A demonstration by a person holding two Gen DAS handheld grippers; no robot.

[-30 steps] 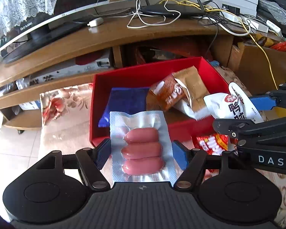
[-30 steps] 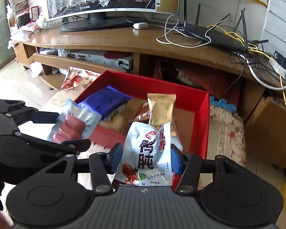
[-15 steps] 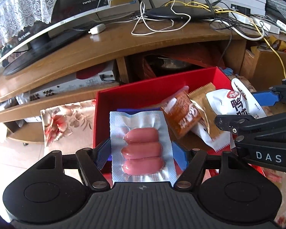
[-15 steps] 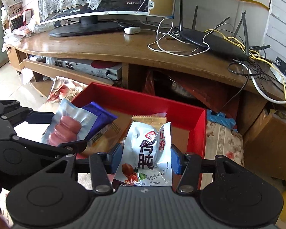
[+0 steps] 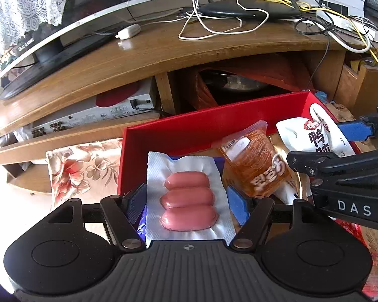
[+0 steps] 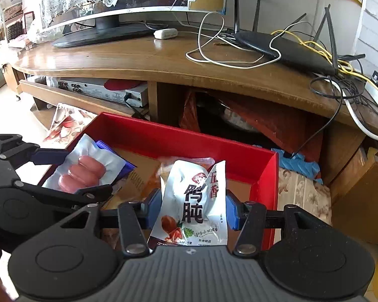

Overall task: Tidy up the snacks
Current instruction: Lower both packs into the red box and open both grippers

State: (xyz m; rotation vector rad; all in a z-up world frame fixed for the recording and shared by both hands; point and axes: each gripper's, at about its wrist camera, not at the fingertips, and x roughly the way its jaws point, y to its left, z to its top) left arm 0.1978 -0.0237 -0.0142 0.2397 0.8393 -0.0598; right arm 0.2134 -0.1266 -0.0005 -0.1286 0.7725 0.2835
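Two snack packs held over the red box, ready to drop in.

The left gripper (image 5: 187, 201) pinches a flat, clear vacuum sausage pack (image 5: 187, 196) by its side edges; three smooth pink sausages bulge from crinkly film. To its right, the right gripper (image 6: 192, 207) clamps a glossy white pouch (image 6: 192, 201), puffy and printed with black characters. Both hang above the red box (image 5: 163, 133), a stiff, straight-walled tray just ahead of and below the fingers, already holding an orange packet (image 5: 254, 163) and a blue pack (image 6: 113, 153). Slick film could slip from the pads, and a pack let go near the box wall may land outside it.
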